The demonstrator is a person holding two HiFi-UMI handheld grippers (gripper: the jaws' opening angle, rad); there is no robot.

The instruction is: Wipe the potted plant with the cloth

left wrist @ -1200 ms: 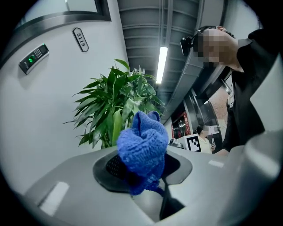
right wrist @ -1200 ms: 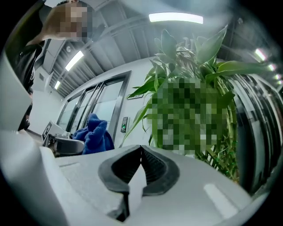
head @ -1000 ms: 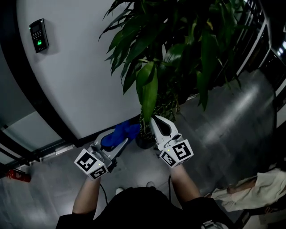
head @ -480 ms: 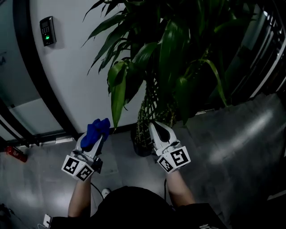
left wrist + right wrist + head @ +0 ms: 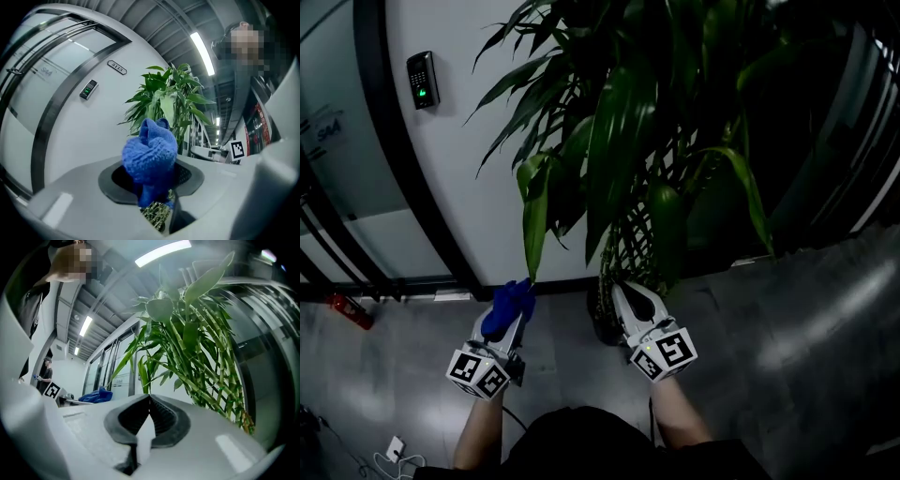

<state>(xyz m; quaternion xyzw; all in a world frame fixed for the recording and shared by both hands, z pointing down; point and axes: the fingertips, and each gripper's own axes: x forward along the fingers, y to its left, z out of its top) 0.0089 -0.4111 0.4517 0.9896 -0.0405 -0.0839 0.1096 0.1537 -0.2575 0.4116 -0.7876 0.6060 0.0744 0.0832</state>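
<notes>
The plant (image 5: 637, 141) stands against a curved white wall (image 5: 459, 187). Its dark pot (image 5: 602, 323) sits on the grey floor (image 5: 769, 356), and its green stems (image 5: 211, 380) are bundled close together.

The cloth (image 5: 508, 307), blue and bunched, sits below the plant's left side in the head view, just under the tip of a drooping leaf (image 5: 534, 220). Whether it touches that tip is hard to tell in the dim light.

The left gripper (image 5: 514, 302) has the cloth. In the left gripper view its jaws are clenched on the cloth (image 5: 150, 157), which bulges out above them. The plant (image 5: 168, 101) stands beyond, apart from the gripper (image 5: 152, 180).

The right gripper (image 5: 621, 291) is just right of the pot, near the foot of the stems, and points up toward the plant. In the right gripper view this gripper (image 5: 149, 401) has its jaws pressed together with nothing between them. There the plant (image 5: 197, 362) rises close by on the right, and the cloth (image 5: 96, 396) shows off to the left.

Left of the plant and higher up the wall hangs a keypad (image 5: 422, 80) with a green light, also seen in the left gripper view (image 5: 88, 89). Far to the plant's left, low by the floor, lies a small red object (image 5: 347, 309).
</notes>
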